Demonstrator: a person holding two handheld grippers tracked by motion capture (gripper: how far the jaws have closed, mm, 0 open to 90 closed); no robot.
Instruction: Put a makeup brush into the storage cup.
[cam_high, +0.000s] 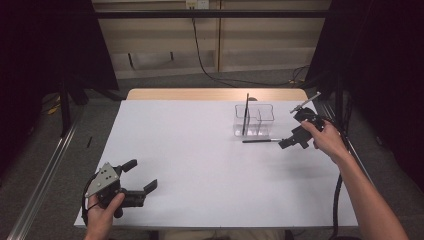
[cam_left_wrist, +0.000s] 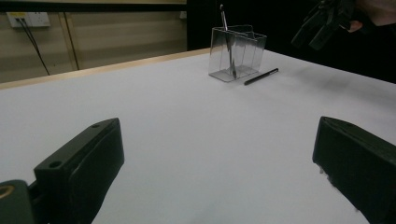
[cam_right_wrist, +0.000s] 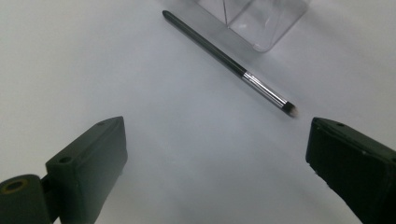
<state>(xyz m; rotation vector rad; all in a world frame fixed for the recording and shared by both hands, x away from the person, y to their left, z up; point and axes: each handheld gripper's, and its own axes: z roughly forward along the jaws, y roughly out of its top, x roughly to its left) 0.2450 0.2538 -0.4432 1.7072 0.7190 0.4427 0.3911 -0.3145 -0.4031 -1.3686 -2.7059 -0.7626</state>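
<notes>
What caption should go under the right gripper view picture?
Open right gripper hovers above a slim brush lying on the white table beside a clear holder.

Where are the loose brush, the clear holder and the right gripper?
loose brush (cam_right_wrist: 261, 88): right gripper view, silver ferrule.
clear holder (cam_left_wrist: 247, 51): left gripper view, front wall.
right gripper (cam_high: 289, 142): high view, between its fingertips.

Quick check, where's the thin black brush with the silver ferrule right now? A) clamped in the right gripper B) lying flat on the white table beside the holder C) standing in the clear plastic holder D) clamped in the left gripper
B: the thin black brush with the silver ferrule lies flat on the white table, just in front of the clear plastic holder; the right gripper has its jaws open and apart from it.
</notes>
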